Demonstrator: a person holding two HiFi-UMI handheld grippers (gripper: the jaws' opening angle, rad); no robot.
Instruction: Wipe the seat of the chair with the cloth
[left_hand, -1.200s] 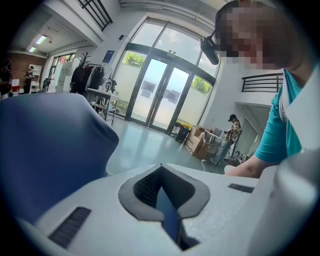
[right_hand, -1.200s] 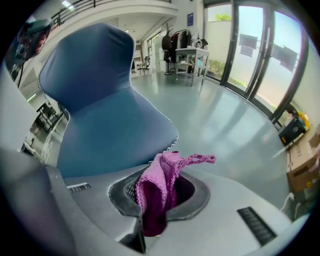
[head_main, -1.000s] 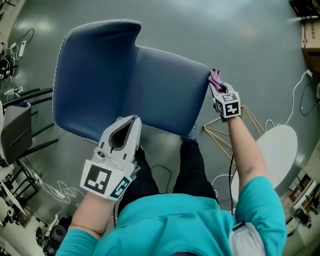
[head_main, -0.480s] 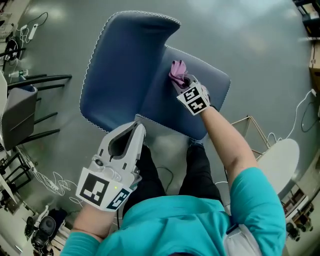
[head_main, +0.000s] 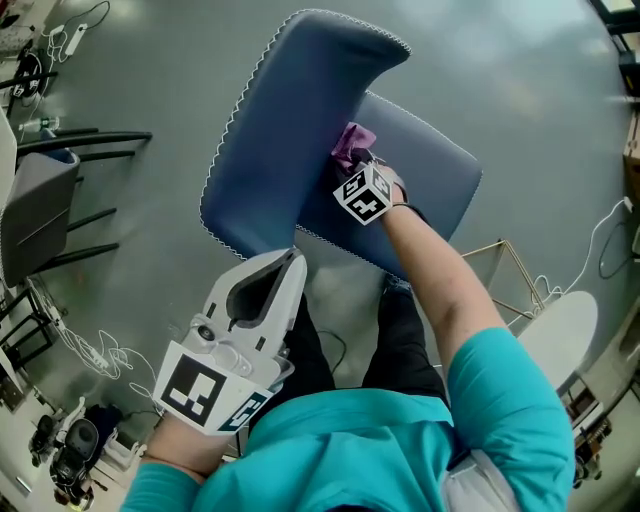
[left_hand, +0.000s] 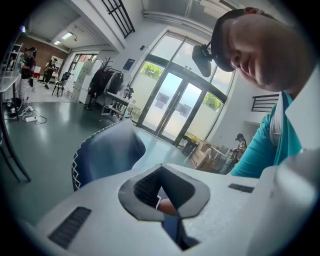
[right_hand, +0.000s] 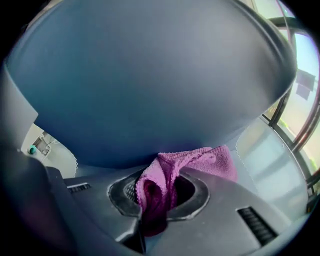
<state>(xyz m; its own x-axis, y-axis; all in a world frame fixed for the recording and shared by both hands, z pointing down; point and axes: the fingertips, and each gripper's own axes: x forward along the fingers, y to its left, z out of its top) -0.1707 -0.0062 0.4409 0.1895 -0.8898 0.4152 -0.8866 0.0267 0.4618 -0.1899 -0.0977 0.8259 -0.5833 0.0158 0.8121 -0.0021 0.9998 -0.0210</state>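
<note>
**Cloth (head_main: 352, 143) at the back of the seat (head_main: 435, 190), wipe under way**

I grip the pink cloth in the right gripper (head_main: 358, 165); its jaws are closed on a bunched fold of it. The cloth lies on the blue chair (head_main: 260, 190), just at the crease where the seat meets the backrest (head_main: 290, 110). The left gripper (head_main: 280, 268) hangs before the near edge of the chair, apart from it. Its jaws are together and there is nothing between them.

I judge the step in hand to be a stroke across the seat. To do it well, I should lay the loose end of the cloth flat on the padding, so that the cloth rubs and not the hard jaw tips. Then I should pull in straight, overlapping lines from the crease toward the front edge, with light pressure.

The head view alone shows where the cloth lies on the seat and how much seat surrounds it. The right gripper view alone shows how the fold is caught and how little cloth sticks out; the backrest fills the rest of it. The left gripper view shows the backrest from the side, and no cloth.
</note>
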